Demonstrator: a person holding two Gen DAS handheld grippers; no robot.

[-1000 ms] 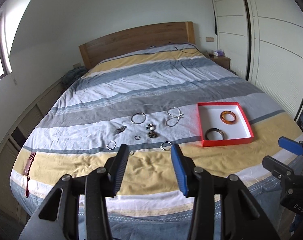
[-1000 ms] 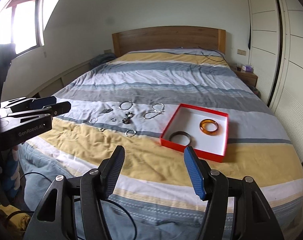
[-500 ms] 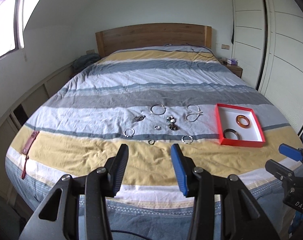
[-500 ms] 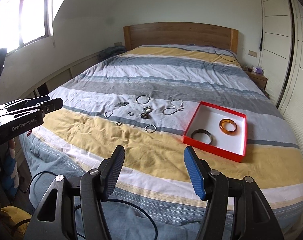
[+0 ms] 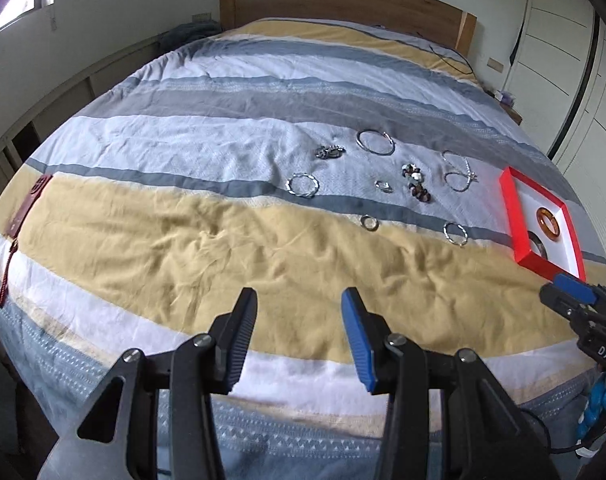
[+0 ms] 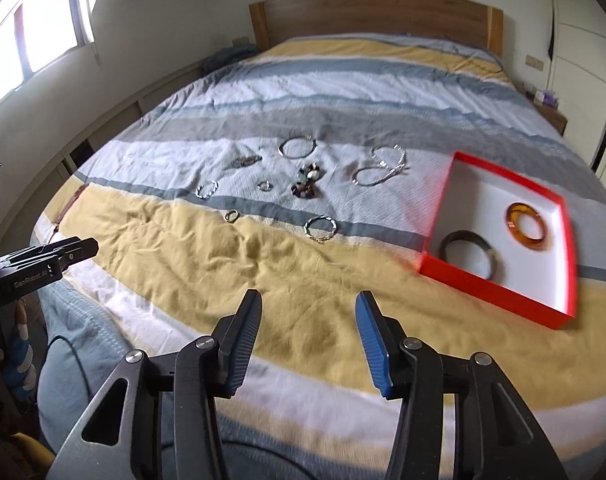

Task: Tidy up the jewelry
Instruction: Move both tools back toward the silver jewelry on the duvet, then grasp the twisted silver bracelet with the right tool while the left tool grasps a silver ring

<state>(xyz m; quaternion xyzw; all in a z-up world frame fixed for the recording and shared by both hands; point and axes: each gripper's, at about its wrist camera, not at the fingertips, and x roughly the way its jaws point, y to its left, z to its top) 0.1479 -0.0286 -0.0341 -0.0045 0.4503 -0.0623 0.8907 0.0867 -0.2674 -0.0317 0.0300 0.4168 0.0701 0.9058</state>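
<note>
Jewelry (image 6: 305, 182) lies scattered on the striped bed (image 6: 303, 280) — beside a red box (image 6: 491, 280) holding two bangles. Left claw (image 5: 299, 332) and right claw (image 6: 308, 336) both hover agape, holding nothing.

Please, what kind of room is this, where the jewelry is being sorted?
Most likely a home bedroom. A wide bed with a striped duvet fills the view, with a wooden headboard behind it and a small nightstand beside it.
</note>
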